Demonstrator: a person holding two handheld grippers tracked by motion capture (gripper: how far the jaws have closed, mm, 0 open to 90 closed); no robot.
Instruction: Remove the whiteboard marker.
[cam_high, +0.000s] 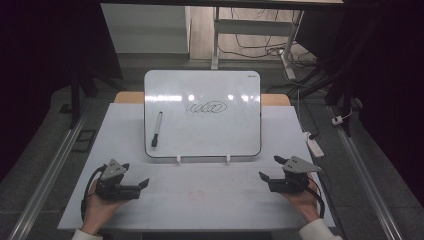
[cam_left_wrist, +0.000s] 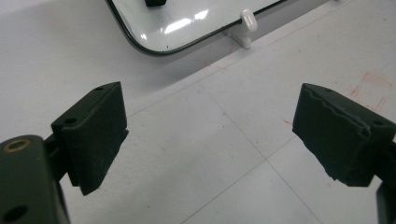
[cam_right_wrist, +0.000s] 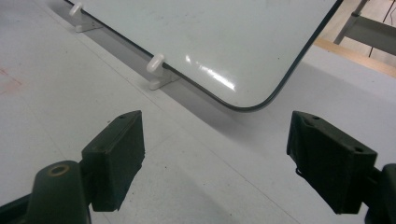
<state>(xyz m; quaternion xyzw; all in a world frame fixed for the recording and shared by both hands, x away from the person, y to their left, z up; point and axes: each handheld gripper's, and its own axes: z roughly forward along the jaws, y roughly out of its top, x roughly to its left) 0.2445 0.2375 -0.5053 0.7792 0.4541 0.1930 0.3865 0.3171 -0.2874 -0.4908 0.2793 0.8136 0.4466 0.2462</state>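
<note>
A small whiteboard (cam_high: 202, 114) leans on two white clips at the middle of the table, with a black scribble (cam_high: 206, 107) on it. A black marker (cam_high: 157, 129) rests on the board's left side. My left gripper (cam_high: 135, 177) sits at the near left, open, nothing between its jaws; its own view has the board's lower left corner (cam_left_wrist: 154, 32) ahead and my left gripper (cam_left_wrist: 210, 135) over bare table. My right gripper (cam_high: 270, 168) sits at the near right, open and empty; in its own view my right gripper (cam_right_wrist: 215, 154) faces the board's lower right corner (cam_right_wrist: 243, 70).
The white tabletop (cam_high: 200, 195) has faint red marks (cam_left_wrist: 369, 88) near the front middle. White support clips (cam_right_wrist: 156, 70) hold the board's lower edge. A power strip (cam_high: 314, 145) lies off the table's right edge; cables and a desk frame stand behind.
</note>
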